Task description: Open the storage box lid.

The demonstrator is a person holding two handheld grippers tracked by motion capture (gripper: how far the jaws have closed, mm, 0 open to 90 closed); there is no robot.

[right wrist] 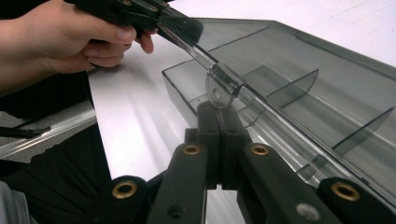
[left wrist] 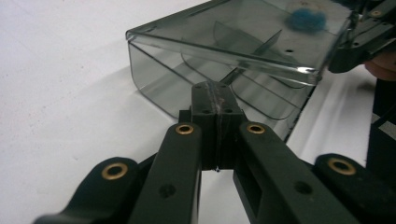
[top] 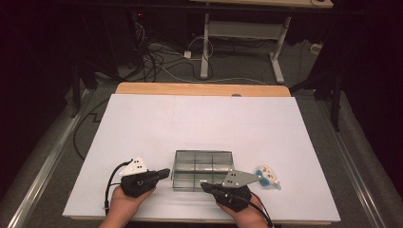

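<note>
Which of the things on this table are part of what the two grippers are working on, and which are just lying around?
In the job:
- clear compartment box
- left hand-held gripper, shut, at the box's left end
- right hand-held gripper, shut, at the box's front lid latch

Lying about:
- small white and blue item right of the box
- cables on the floor beyond the table

Small white-and-blue object [top: 268,176], unidentifiable
</note>
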